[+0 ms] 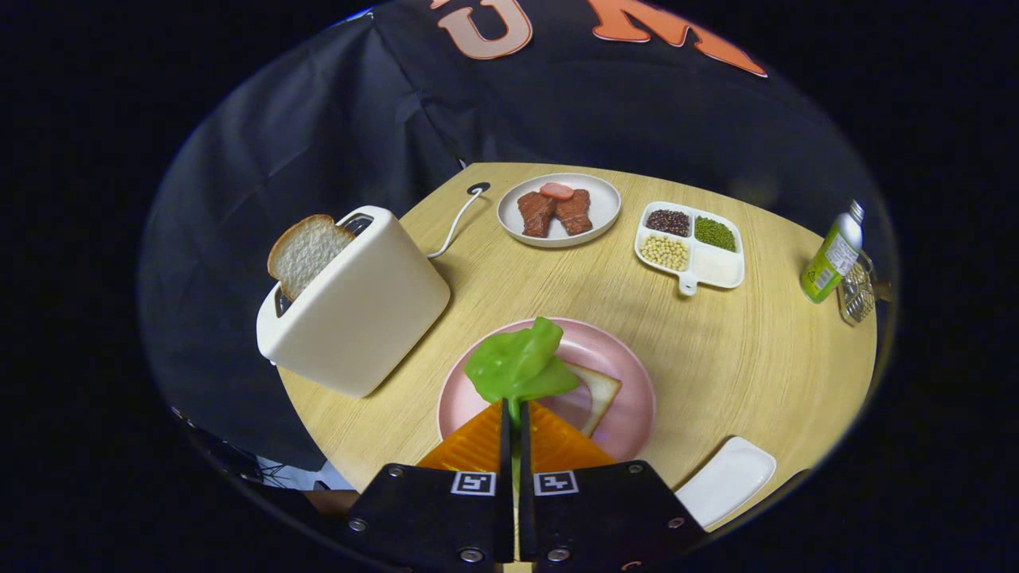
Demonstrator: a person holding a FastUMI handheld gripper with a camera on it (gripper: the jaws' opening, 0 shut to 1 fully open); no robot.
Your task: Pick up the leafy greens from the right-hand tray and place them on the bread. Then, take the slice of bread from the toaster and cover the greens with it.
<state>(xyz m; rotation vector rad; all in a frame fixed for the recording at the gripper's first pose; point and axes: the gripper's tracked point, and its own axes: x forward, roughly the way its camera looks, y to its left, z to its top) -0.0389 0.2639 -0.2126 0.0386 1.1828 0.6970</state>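
Note:
My gripper (513,407) is shut on the leafy greens (517,364), pinching the stem so the green leaf sticks out just ahead of the fingertips. The leaf hangs over a pink plate (629,382) that holds a slice of bread (595,396), partly hidden behind the leaf and my fingers. Beyond and to the left stands a white toaster (362,306) with a second slice of bread (305,253) poking up out of its slot.
A white tray (726,480) lies to the right of my fingers. Far across the round wooden table (756,358) sit a plate of meat slices (559,209), a divided dish of beans (691,247), a green bottle (832,256) and a glass jar (858,293). The toaster's cord (455,223) runs back.

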